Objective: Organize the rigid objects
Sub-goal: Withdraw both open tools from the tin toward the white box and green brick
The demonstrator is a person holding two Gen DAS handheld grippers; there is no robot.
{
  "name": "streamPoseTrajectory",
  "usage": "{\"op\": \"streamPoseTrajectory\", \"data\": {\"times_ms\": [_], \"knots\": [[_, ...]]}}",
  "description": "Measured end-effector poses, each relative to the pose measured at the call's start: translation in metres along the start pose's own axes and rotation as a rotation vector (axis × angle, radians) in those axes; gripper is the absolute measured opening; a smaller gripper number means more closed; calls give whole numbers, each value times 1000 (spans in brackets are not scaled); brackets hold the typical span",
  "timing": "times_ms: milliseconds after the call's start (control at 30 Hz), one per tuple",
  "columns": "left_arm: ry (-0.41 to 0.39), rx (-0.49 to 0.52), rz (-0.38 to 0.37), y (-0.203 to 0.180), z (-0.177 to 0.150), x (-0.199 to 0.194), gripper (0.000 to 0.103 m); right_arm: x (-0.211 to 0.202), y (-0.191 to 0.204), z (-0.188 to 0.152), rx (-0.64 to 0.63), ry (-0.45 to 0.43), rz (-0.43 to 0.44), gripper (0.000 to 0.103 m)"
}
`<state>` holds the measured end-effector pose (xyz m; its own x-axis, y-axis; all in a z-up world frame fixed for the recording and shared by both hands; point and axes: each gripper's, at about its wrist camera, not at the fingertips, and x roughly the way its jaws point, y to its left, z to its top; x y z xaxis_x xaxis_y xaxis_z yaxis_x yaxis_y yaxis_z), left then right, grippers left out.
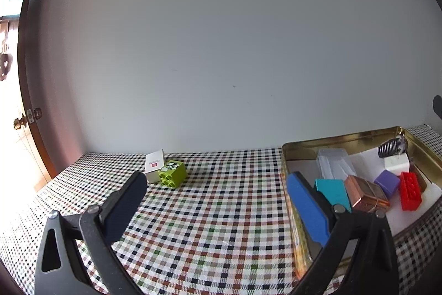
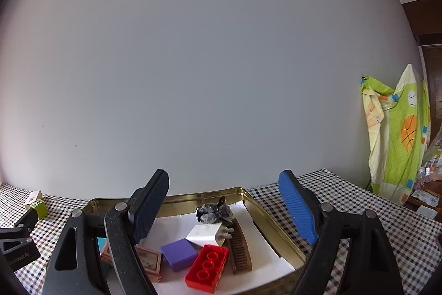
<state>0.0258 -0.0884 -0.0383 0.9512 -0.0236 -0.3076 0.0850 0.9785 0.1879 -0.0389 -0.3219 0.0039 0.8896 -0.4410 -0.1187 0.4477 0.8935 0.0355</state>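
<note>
Both the left gripper [image 1: 216, 201] and right gripper [image 2: 223, 208] stand with jaws apart, empty; green brick [image 1: 172, 173] at eleven o'clock, near the surface's [image 1: 221, 226] far edge, tin [image 1: 339, 138] at two.

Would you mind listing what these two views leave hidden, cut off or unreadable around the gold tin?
- Teal block: left wrist view, lower part behind the left hand-held gripper's blue finger; right wrist view, nearly all hidden.
- White box: red label too small to read.
- Gold tin: right wrist view, near edge cut off by the frame.
- Grey bundle: what it is cannot be told.
</note>
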Motion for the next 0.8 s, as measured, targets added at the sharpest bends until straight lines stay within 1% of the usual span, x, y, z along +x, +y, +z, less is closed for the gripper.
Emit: {"op": "streamPoseTrajectory", "data": {"times_ms": [133,233,367,667,800], "knots": [[-2,26,-11,6,-4,-4,103,-8,4,-2,-1,9,-9,84],[4,16,-23,15,-6,-6,103,-16,9,-3,-16,4,-23,84],[6,9,-36,25,-9,-9,103,-24,18,-4,-28,17,-12,84],[5,9,-31,46,-13,-11,103,-32,48,-9,-34,71,36,84],[10,1,-22,61,-14,-7,103,-31,71,-13,-33,102,75,84]]}}
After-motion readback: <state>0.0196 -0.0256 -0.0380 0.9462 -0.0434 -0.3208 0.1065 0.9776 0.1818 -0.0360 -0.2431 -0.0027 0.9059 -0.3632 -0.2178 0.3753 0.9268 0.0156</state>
